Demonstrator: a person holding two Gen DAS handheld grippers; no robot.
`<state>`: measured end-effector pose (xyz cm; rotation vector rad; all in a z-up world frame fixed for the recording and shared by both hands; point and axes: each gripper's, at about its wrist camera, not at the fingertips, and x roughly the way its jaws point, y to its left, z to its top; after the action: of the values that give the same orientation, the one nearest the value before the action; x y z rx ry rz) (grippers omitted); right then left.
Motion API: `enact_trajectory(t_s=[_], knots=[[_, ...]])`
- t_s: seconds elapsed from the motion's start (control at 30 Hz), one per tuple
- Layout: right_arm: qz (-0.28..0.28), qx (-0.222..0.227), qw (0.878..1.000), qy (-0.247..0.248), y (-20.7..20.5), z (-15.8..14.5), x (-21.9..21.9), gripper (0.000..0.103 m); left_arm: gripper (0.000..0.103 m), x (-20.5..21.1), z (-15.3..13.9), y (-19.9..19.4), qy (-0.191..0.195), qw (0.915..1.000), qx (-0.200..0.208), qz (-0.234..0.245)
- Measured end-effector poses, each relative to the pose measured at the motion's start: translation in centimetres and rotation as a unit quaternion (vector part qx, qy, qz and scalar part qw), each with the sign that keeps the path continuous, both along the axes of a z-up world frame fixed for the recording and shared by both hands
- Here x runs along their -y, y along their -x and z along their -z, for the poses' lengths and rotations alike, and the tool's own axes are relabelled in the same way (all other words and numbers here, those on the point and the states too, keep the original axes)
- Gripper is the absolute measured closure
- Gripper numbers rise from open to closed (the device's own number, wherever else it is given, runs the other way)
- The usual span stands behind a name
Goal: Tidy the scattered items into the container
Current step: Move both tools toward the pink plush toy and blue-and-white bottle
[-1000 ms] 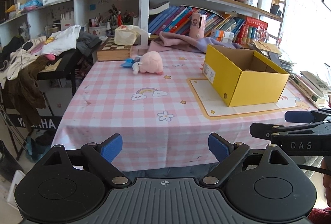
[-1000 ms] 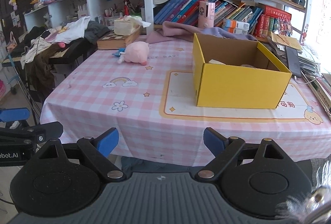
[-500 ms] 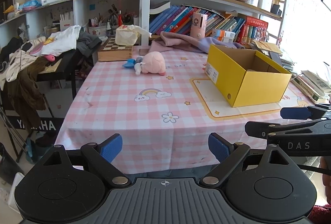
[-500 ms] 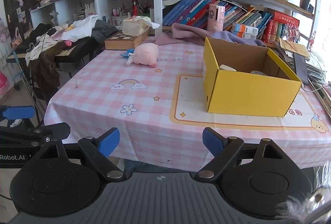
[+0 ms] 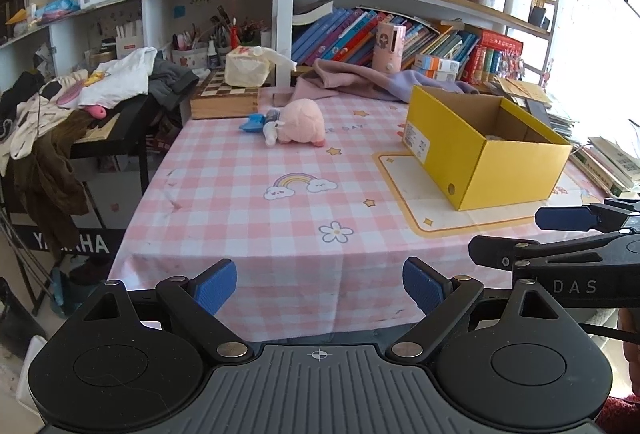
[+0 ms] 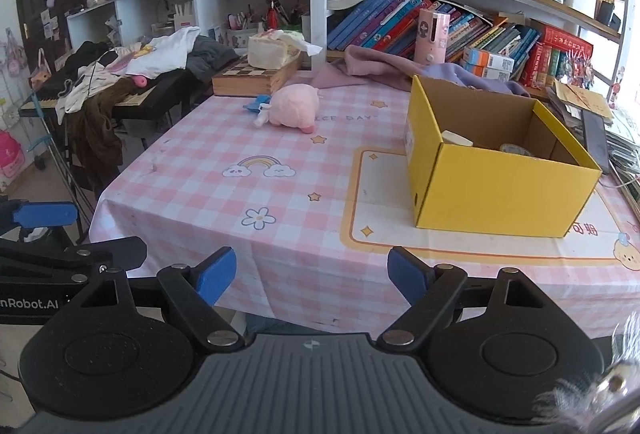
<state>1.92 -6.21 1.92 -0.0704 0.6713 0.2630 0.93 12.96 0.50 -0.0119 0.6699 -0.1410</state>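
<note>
Pink plush toy [image 6: 294, 109] lies well apart from yellow box [image 6: 496, 189], seemingly upturned.

I see a yellow box [image 6: 496, 189] and a pink plush toy [image 6: 294, 109]. The worktop [image 6: 224, 201] cloth has pink and white checks.

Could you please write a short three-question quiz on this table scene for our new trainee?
1. True or false: the pink plush toy lies inside the yellow box.
2. Which gripper holds something: A left, B right, C neither?
3. What lies right beside the plush toy, on the side away from the box?

Key:
1. False; it lies on the checked tablecloth, apart from the box.
2. C; the right one's jaws are closing on nothing.
3. A small blue item.
</note>
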Motion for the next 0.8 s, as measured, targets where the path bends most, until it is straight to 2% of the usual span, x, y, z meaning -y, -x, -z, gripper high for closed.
enact_trajectory(t_s=[0.3, 0.5, 0.8], knots=[[-0.001, -0.009, 1.000, -0.004, -2.5, 0.6, -0.5, 0.020, 0.011, -0.6, 0.6, -2.0, -0.004, 0.9999, -0.009, 0.004], [-0.016, 0.002, 1.000, -0.002, -4.7, 0.4, -1.4, 0.020, 0.011, -1.0, 0.5, -3.8, -0.003, 1.0000, 0.006, -0.003], [-0.017, 0.003, 1.000, -0.012, -9.5, 0.1, -1.4, 0.020, 0.011, -1.3, -0.1, -8.6, -0.014, 0.9998, 0.009, -0.015]])
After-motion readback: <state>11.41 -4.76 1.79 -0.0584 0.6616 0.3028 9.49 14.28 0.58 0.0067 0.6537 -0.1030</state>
